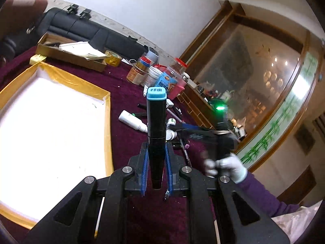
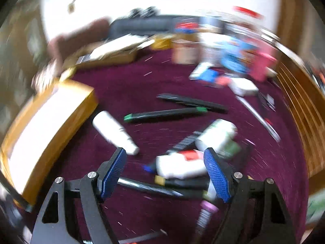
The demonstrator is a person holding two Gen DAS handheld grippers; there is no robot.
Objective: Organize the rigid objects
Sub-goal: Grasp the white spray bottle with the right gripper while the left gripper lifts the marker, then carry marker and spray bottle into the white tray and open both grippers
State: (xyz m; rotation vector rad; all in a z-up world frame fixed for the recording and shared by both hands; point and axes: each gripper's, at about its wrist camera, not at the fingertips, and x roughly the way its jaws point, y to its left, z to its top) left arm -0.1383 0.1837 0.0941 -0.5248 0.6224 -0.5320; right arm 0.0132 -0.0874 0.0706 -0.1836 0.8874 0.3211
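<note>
My left gripper is shut on a black marker with a light-blue cap, held upright above the maroon cloth. To its left lies a white tray with a gold rim. My right gripper stands open over a pile of loose items, with nothing pressed between its blue pads; the view is blurred. Below it lie a white tube with a red label, a white bottle, a white and green jar and a green-tipped black marker. A white-gloved hand holds the right tool.
Several jars and bottles stand at the back of the table beside an open cardboard box. A black sofa runs along the wall. The table's wooden edge lies to the right. More pens are scattered on the cloth.
</note>
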